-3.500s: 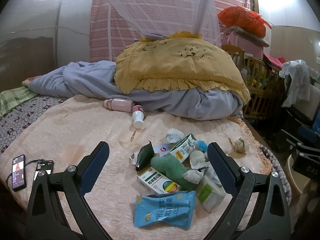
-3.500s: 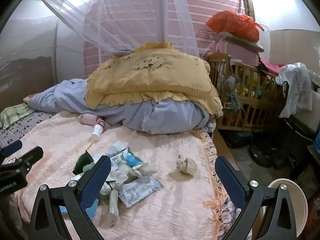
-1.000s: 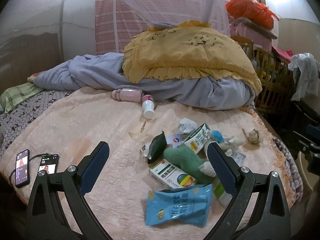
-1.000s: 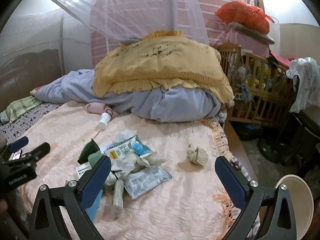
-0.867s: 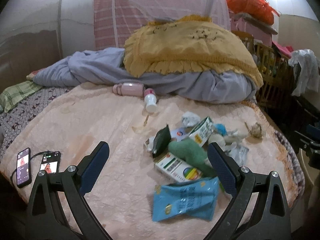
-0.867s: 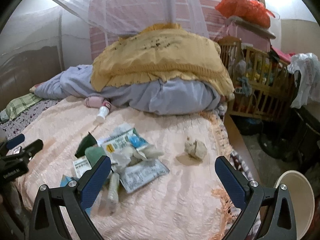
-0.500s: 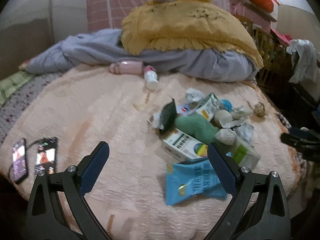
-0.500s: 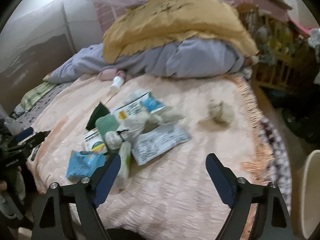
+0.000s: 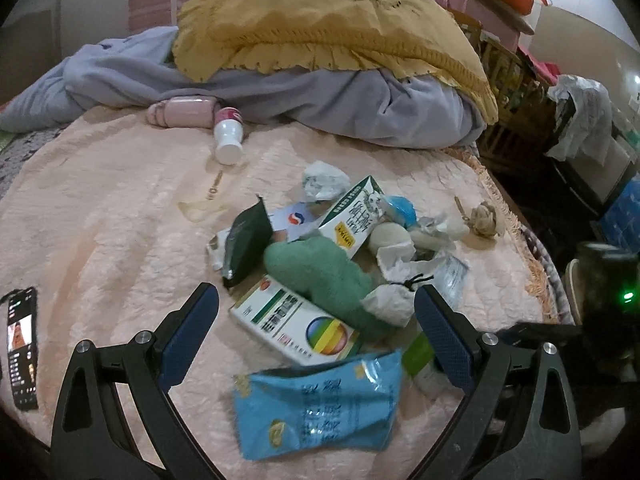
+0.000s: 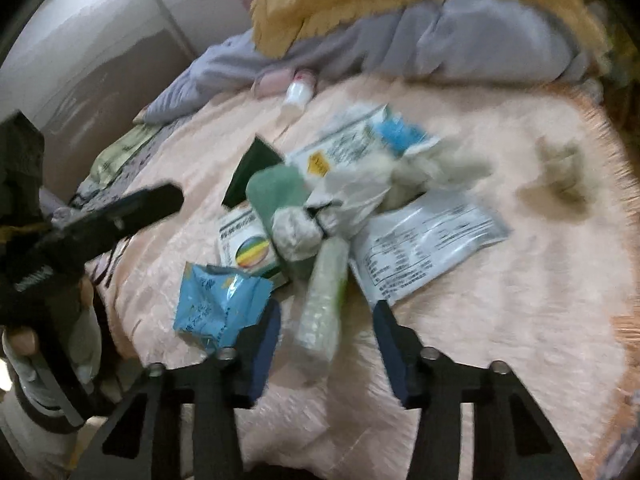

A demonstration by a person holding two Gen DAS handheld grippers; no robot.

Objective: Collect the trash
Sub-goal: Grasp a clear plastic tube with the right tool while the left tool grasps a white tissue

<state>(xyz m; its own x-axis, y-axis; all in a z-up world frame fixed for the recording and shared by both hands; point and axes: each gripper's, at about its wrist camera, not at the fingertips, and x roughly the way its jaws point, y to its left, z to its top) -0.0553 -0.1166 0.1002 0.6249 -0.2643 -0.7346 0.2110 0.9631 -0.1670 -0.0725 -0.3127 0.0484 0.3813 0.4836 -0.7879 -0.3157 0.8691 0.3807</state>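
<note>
Trash heaped on a quilted pink bedspread (image 9: 120,208).
Left wrist view: left gripper (image 9: 316,330) spread wide over a glossy box (image 9: 294,330) and crinkled blue packet (image 9: 320,400). Right wrist view, blurred: right gripper (image 10: 326,338), jaws closing, flanks a pale green tube (image 10: 322,300), not yet pinching it.

Trash pile (image 9: 340,264) lying on bedspread (image 9: 120,216), toward right edge. Snack bag (image 9: 320,400) sitting nearest, before medicine box (image 9: 296,324). Plush toy (image 9: 320,272) lying on box, carton (image 9: 352,216) behind it. Tube (image 10: 324,292) lying right of snack bag, flat packet (image 10: 428,244) right of tube. Bottle (image 9: 228,140) lying behind pile, against bedding heap (image 9: 320,60). Crumpled wad (image 9: 484,220) sitting apart, right of pile. Phone (image 9: 22,344) lying at far left.
</note>
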